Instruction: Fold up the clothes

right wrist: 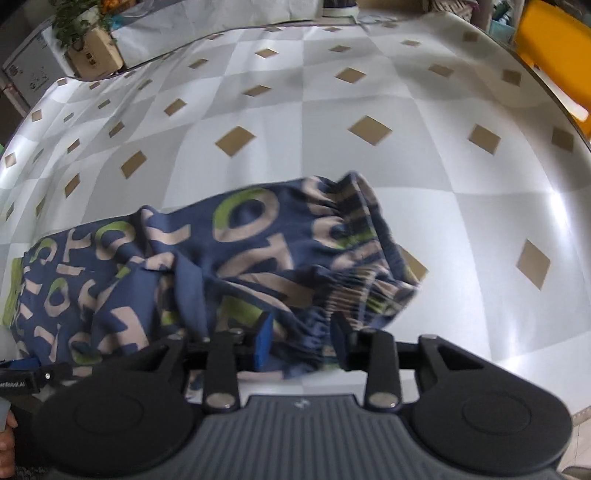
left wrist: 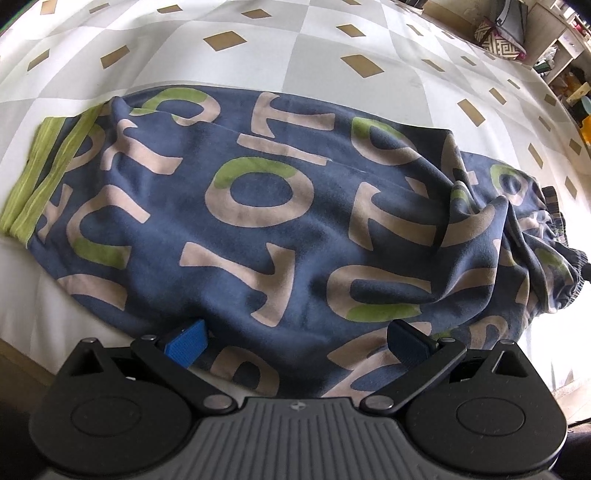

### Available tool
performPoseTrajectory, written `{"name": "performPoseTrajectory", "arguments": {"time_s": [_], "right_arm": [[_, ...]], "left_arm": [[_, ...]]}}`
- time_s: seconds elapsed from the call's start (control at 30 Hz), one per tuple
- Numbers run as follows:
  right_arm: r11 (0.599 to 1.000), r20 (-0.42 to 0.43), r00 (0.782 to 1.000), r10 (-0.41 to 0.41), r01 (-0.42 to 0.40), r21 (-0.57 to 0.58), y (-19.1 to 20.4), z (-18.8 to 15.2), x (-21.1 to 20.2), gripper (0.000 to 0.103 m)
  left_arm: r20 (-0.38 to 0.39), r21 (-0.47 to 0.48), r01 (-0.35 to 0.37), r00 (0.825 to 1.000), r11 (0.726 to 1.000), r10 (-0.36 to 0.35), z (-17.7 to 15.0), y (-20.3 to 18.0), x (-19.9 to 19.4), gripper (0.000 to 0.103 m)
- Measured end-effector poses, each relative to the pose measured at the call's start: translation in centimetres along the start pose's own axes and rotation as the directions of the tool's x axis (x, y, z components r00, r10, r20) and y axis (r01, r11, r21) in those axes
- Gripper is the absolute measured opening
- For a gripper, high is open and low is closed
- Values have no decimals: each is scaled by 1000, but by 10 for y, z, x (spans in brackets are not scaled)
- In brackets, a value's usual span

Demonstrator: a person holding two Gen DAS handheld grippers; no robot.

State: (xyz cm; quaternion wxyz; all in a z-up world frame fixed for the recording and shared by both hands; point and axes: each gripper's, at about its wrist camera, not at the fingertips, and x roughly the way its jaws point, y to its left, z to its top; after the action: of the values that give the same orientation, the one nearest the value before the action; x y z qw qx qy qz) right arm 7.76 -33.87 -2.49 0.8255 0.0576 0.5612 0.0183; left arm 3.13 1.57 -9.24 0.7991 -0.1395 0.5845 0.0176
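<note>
Across the worktop [left wrist: 332, 44] we see a single garment, a pair of soft fleece-looking trousers [left wrist: 258, 206] in dark blue, printed with big beige letters and green arcs. It lies stretched sideways on the smooth grey-and-white chequered covering with small tan diamonds. At one end we count two yellow-green ribbed cuffs [left wrist: 33, 177]; at the other end the gathered elastic waistband [right wrist: 354, 273] is bunched and wrinkled, with loose folds in the cloth beside it.

Our left tongs [left wrist: 295, 341] stand wide apart over the near edge of the trousers, one bright blue textured pad [left wrist: 186, 341] on the left and a darker pad on the right, both low against the cloth; we cannot tell whether they touch it. Our right tongs [right wrist: 301, 341] have their two pads partly apart with a bunch of waistband fabric between them; blur keeps us from telling whether the cloth is pinched, though that end looks raised off the surface.

Around the worktop, the left wrist view shows a patterned bag [left wrist: 500, 38] and shelves with small items at the far right. The right wrist view shows a potted plant [right wrist: 79, 18] above a cardboard box [right wrist: 94, 55], a white appliance [right wrist: 27, 72] at far left, and an orange container [right wrist: 554, 55] at far right. Nothing lies between either tongs and the garment.
</note>
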Motion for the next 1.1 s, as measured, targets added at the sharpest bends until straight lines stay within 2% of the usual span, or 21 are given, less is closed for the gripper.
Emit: {"name": "performPoseTrajectory", "arguments": {"time_s": [0.03, 0.13, 0.23, 0.5, 0.57, 0.63, 0.73, 0.83, 0.93, 1.1], "right_arm": [[1000, -13, 1000, 5, -5, 15, -5, -1, 3, 45], [998, -89, 995, 37, -33, 51, -16, -3, 17, 51], [999, -125, 992, 23, -20, 27, -19, -3, 29, 55], [995, -170, 982, 86, -78, 55, -20, -3, 56, 59], [996, -170, 982, 84, -80, 32, -17, -4, 56, 54], [995, -182, 978, 102, -99, 25, -14, -6, 55, 36], [994, -180, 978, 110, -110, 11, -10, -8, 51, 29], [992, -152, 980, 128, -124, 33, -10, -6, 42, 27], [981, -88, 980, 177, -169, 98, -14, -1, 30, 26], [934, 2, 969, 245, -237, 268, -29, 4, 30, 26]], "left_arm": [[-2, 3, 0, 1000, 1000, 0, 0, -1, 1, 103], [-8, 11, -3, 1000, 1000, 3, -1, -2, 2, 103], [-10, 13, -6, 1000, 1000, 7, -1, -3, 4, 103], [-5, 28, -22, 1000, 999, 22, 1, -8, 7, 103], [-2, 34, -29, 1000, 999, 29, 2, -10, 8, 103], [1, 41, -37, 999, 998, 37, 3, -12, 9, 103], [4, 58, -50, 999, 997, 50, 2, -15, 11, 103], [6, 66, -51, 999, 997, 51, 1, -15, 11, 103], [9, 59, -44, 999, 997, 43, 1, -13, 10, 103], [10, 59, -38, 999, 998, 38, 0, -8, 9, 103]]}}
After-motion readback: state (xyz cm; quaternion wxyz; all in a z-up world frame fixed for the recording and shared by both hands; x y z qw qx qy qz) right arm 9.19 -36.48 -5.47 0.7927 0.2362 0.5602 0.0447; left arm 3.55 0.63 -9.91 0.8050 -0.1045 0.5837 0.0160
